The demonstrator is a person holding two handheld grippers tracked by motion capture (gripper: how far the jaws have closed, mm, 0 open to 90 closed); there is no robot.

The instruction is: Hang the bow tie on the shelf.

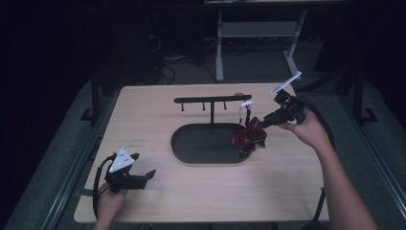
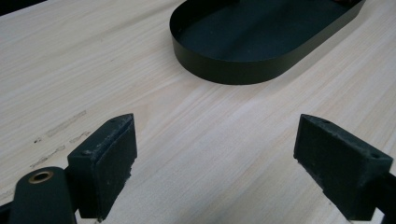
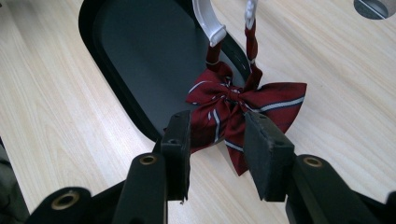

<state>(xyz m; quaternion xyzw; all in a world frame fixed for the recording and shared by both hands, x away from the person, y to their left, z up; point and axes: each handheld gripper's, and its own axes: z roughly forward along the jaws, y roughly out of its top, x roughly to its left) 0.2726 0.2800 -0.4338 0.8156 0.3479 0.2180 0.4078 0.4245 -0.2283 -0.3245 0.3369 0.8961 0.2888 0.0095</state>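
Note:
A dark red striped bow tie (image 1: 249,135) (image 3: 233,105) hangs by its strap and white clasp (image 1: 246,104) (image 3: 210,23) from the right end of a black hook bar (image 1: 210,99). The bar rises on a post from an oval black tray (image 1: 191,158) (image 3: 154,56). The bow dangles over the tray's right rim. My right gripper (image 1: 262,125) (image 3: 217,119) comes in from the right, jaws partly apart, with the bow's lower edge between them and no pad pressing it. My left gripper (image 1: 143,165) (image 2: 215,126) rests open and empty on the wood at the front left, pointing at the tray (image 2: 233,74).
A small grey round object (image 1: 238,94) (image 3: 373,7) sits at the table's far edge behind the bar. Faint dark marks (image 2: 60,126) are on the wood near the left gripper. A white desk frame (image 1: 258,28) stands on the floor beyond the table.

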